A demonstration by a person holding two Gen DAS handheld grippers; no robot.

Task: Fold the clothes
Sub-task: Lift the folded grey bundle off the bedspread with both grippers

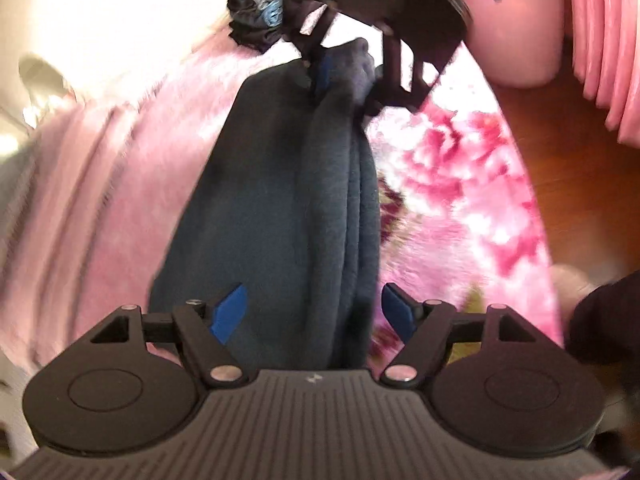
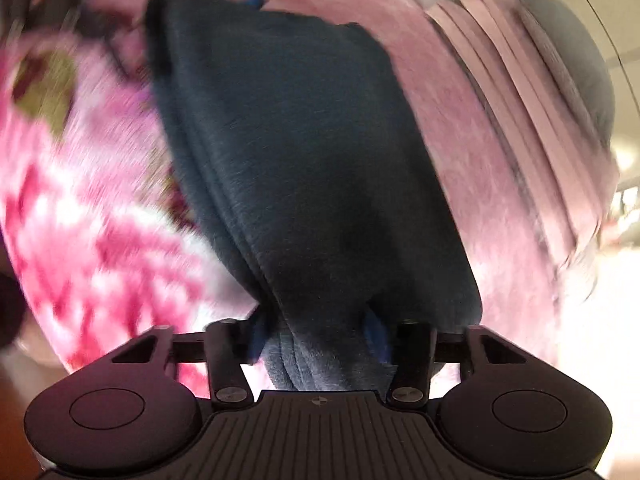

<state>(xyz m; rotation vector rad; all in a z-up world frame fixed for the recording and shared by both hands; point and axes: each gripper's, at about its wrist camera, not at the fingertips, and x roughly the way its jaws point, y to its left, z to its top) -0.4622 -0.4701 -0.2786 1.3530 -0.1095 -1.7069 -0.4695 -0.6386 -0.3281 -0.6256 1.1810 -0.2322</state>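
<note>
Over the pink floral fleece blanket (image 1: 460, 200): dark teal fleece garment (image 1: 280, 200), folded long.
Right hand-held gripper (image 2: 316, 344) pinches its far end, keeping layers stacked; left hand-held gripper (image 1: 312, 312) hangs released round the near end, probably for regripping.

We find no readable text, labels or numbers. Only a small pale mark on the left gripper (image 1: 312, 312) body, possibly a logo, too blurred to read.
</note>
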